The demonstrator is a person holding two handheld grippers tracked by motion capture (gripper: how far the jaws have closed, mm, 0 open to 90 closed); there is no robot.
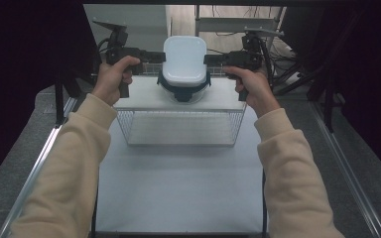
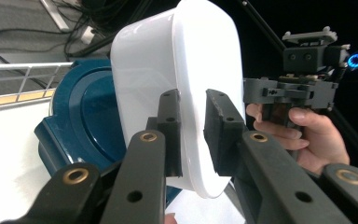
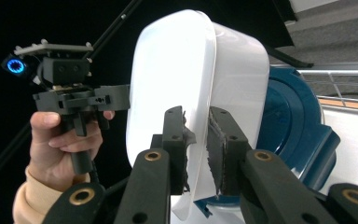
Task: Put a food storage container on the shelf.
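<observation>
I have the white bowl (image 1: 184, 58) between both tools, lifted just above the blue lid (image 1: 183, 92) that rests on the white shelf (image 1: 228, 99) over the wire basket (image 1: 180, 128). My left tool (image 1: 161, 56) straddles the bowl's left rim, my right tool (image 1: 207, 59) the opposite one (pads set close to the rim; I cannot tell whether they press). I can read no writing anywhere.

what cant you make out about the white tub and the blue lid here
- Inside of the white tub: high view, hidden by its own upturned base.
- Blue lid: high view, mostly covered by the tub.
- Tub's near edge: left gripper view, behind the black jaws.
- Lid's lower part: right gripper view, blocked likewise.
</observation>
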